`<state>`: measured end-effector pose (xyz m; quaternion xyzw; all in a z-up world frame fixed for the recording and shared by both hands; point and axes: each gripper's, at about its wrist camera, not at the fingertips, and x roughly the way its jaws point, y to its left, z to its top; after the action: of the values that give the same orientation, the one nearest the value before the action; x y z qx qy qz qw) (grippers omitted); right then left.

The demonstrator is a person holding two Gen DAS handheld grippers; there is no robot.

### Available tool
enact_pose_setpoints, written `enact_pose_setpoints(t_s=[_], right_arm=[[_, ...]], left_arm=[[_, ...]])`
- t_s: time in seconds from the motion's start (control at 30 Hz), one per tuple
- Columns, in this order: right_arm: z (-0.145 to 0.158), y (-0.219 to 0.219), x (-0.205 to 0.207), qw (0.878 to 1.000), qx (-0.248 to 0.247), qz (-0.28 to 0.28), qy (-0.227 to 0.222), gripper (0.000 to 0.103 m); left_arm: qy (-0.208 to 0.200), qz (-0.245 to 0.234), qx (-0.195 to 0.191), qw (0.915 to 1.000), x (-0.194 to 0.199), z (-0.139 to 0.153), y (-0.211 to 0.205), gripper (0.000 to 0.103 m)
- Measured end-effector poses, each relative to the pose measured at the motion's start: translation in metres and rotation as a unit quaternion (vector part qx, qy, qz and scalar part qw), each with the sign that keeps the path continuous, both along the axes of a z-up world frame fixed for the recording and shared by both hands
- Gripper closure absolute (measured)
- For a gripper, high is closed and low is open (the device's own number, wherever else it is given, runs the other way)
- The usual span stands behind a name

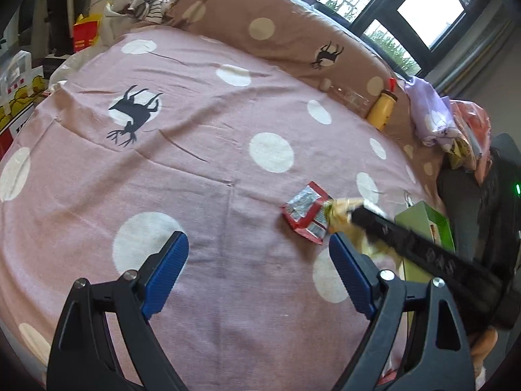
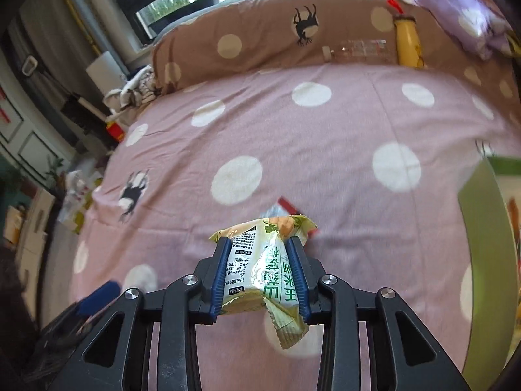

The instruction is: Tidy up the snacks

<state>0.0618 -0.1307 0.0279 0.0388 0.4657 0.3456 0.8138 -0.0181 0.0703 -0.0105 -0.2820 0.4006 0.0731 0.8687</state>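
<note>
Crinkly foil snack packet [image 2: 260, 260] pinched, right gripper [image 2: 260, 244].

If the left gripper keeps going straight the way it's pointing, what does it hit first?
Most likely the bare pink bedspread: nothing lies between the open left gripper's jaws. The red snack packet sits off to the right of that line, though depth is uncertain.

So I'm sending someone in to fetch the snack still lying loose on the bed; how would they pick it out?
Start from the pink dotted bedspread and go to the side where the green box stands. Just beside that box lies a small red pack with a silvery face. The other snack nearby, the yellow-green pack, is clamped in the right gripper, not lying loose.
</note>
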Motion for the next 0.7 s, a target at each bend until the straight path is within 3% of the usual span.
enact_pose_setpoints(t_s=[0.13,0.3,0.4,0.5,0.7], right_arm=[[-0.017,-0.017,-0.014,1.0,-0.021,-0.003,0.021,0.066],[-0.044,-0.024,-0.012,0.995,-0.048,0.001,0.09,0.066],[-0.041,-0.038,-0.007,0.994,-0.017,-0.007,0.107,0.06],[-0.032,-0.056,-0.005,0.995,0.017,-0.026,0.095,0.044],[-0.036,-0.074,0.003,0.989,0.072,-0.03,0.129,0.043]], left_arm=[[0.006,-0.007,0.005,1.0,0.002,-0.001,-0.006,0.015],[0.018,-0.02,0.004,0.9996,0.005,-0.007,-0.015,0.015],[0.024,-0.033,0.004,0.9991,0.009,-0.01,-0.022,0.015],[0.029,-0.056,-0.004,0.998,0.011,-0.013,-0.032,0.016],[0.041,-0.133,-0.042,0.9894,0.019,-0.022,-0.065,0.016]])
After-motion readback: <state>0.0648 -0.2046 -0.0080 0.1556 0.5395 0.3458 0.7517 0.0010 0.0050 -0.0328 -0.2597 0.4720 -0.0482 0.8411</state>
